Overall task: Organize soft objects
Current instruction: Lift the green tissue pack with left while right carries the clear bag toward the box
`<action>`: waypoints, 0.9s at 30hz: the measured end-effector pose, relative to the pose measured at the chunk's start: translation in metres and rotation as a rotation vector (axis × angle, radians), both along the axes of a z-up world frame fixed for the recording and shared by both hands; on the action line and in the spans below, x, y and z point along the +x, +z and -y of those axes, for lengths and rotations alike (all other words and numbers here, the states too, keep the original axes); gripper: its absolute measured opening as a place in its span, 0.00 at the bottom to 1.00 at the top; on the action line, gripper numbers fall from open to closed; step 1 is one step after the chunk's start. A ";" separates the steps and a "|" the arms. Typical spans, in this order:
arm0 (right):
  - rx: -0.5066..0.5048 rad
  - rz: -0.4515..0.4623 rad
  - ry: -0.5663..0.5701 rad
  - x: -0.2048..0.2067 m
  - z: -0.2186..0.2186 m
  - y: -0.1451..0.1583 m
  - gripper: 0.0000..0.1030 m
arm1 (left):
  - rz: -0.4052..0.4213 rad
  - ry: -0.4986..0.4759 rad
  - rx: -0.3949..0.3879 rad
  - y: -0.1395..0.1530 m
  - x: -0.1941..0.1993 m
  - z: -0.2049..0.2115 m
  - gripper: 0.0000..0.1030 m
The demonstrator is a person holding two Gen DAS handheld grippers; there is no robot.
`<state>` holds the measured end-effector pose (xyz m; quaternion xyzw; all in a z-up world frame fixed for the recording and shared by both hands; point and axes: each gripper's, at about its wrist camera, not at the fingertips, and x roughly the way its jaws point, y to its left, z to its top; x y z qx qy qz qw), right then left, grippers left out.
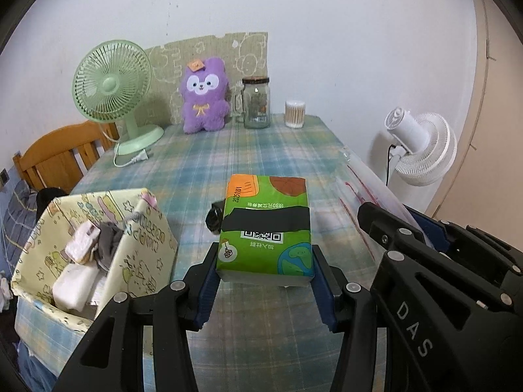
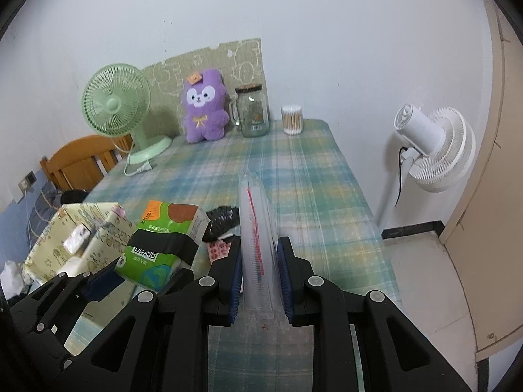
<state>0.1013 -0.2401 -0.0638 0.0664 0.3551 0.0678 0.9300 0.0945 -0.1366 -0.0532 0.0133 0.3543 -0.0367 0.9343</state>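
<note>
Left gripper is part-way open and clamped on the near end of a green tissue pack, held clear of the plaid bench. Right gripper is pinched tight on a clear plastic bag with a red seal line, which stands up edge-on between its pads.

The task looks partly done: the yellow fabric bin at the near left already holds a white pack, a small patterned pouch and some grey cloth. The tissue pack and the bag are both in hand and not yet stowed. A black crumpled item lies on the bench just beyond the pack, seemingly still to be put away, and the purple plush toy sits at the far edge.

Around it stand a green desk fan, a glass jar and a cotton swab tub; a white floor fan is off to the right. Nothing blocks the short path left to the bin, though its raised flap leans over the opening.
</note>
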 end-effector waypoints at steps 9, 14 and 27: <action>0.007 0.031 -0.007 -0.008 0.000 0.021 0.23 | 0.020 -0.017 -0.018 0.018 -0.006 -0.004 0.51; 0.007 0.053 -0.012 -0.013 -0.005 0.032 0.23 | 0.045 -0.025 -0.018 0.028 -0.009 -0.008 0.51; 0.000 0.079 -0.043 -0.021 -0.030 0.050 0.23 | 0.078 -0.081 -0.006 0.044 -0.013 -0.031 0.51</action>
